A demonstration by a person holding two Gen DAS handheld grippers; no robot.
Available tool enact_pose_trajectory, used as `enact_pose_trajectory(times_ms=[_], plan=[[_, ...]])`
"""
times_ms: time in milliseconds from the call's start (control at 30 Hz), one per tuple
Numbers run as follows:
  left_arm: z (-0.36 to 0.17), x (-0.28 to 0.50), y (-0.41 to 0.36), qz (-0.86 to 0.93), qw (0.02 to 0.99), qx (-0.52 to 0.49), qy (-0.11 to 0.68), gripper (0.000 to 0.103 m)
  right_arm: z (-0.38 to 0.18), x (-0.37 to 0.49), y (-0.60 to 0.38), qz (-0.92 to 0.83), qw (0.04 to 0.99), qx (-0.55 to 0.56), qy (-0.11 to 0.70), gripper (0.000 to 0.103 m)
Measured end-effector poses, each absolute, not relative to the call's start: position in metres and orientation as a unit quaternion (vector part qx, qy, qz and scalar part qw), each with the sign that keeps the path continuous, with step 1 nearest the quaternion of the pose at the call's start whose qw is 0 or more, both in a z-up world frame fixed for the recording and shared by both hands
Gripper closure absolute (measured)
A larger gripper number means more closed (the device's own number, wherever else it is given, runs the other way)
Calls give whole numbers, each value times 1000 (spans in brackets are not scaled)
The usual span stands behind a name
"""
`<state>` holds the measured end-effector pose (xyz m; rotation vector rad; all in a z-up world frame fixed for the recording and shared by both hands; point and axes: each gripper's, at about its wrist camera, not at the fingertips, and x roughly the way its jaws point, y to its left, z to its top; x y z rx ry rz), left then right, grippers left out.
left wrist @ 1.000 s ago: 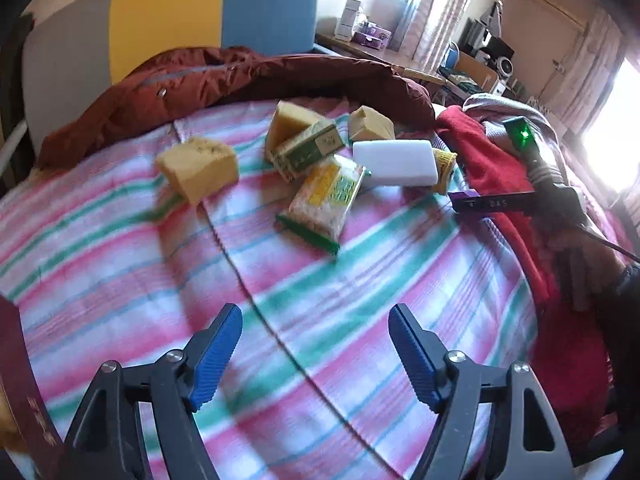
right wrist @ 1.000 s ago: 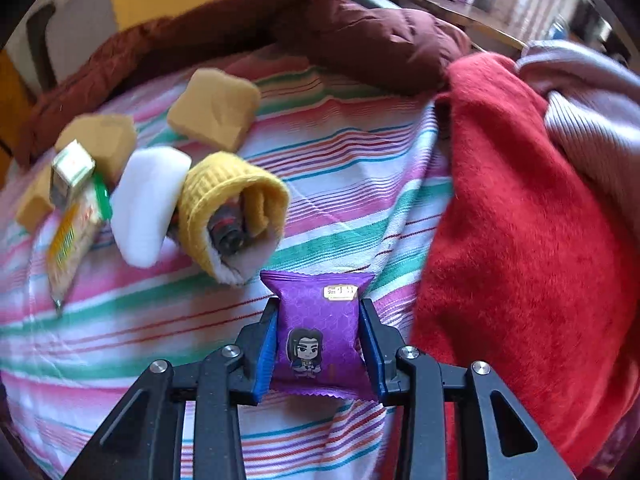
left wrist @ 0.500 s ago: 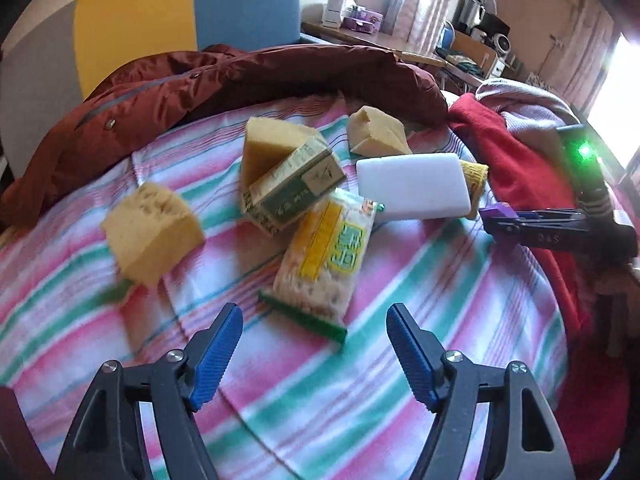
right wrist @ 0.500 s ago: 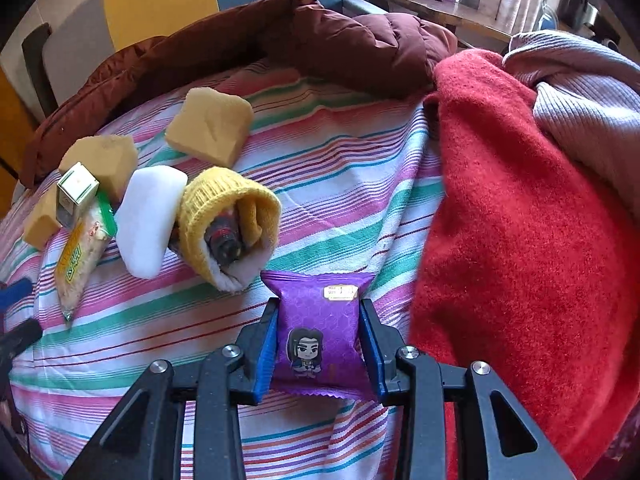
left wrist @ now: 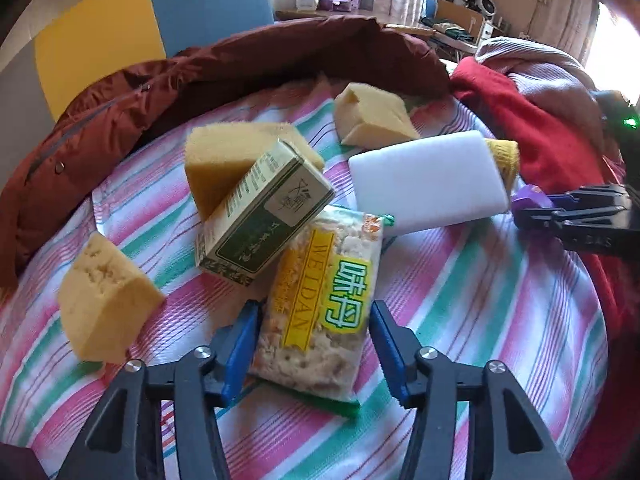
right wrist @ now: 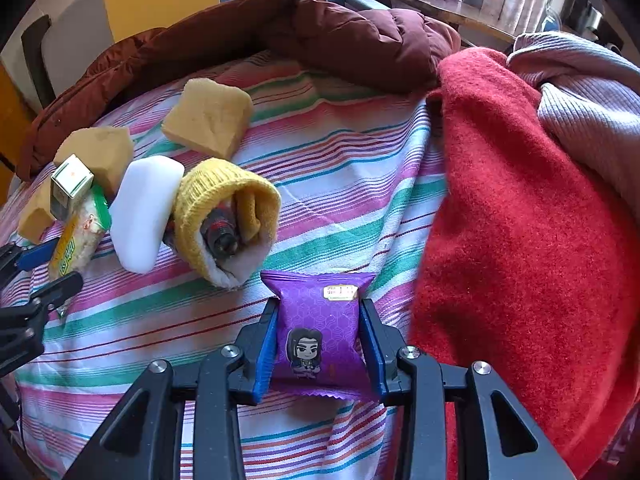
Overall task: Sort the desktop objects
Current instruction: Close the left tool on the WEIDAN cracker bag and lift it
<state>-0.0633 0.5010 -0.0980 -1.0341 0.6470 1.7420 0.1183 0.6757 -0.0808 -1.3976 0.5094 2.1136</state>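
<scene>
Striped cloth (left wrist: 480, 300) covers the worktop, coats piled along the 12 o'clock edge. Left claw (left wrist: 312, 344) straddles the cracker pack (left wrist: 320, 300), jaws closing, pads not yet pressing as far as I can tell. Box (left wrist: 264, 216) leans on the pack's far end at 11 o'clock, so squeeze the near end only and lift slowly so the box slides off, not along. Sponge (left wrist: 104, 300) sits clear at 9. Right claw (right wrist: 318, 344) is clamped on the purple packet (right wrist: 318, 320); keep it parked.
</scene>
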Motion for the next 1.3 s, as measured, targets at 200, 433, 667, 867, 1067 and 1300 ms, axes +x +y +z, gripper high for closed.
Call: enact_pose_trajectory(times_ms=[200,433,667,867,1067,1300], plan=[[-99,-62,504,721,486,-416,265,52,-93,101,678,784,277,-525,183,64],[-99,-56,490,722,498,-408,252,55,-94,97,670,783,278,-529,174,64],[-97,-34,457,728,485,-423,237,55,-91,98,668,791,265,-520,182,64],[-94,-16,417,736,476,-430,217,55,-89,98,663,794,264,-514,188,64],[-92,-4,385,740,469,-438,201,55,-78,102,659,802,270,-492,204,64],[-93,7,365,742,468,-438,199,55,-60,107,649,811,261,-482,204,65]])
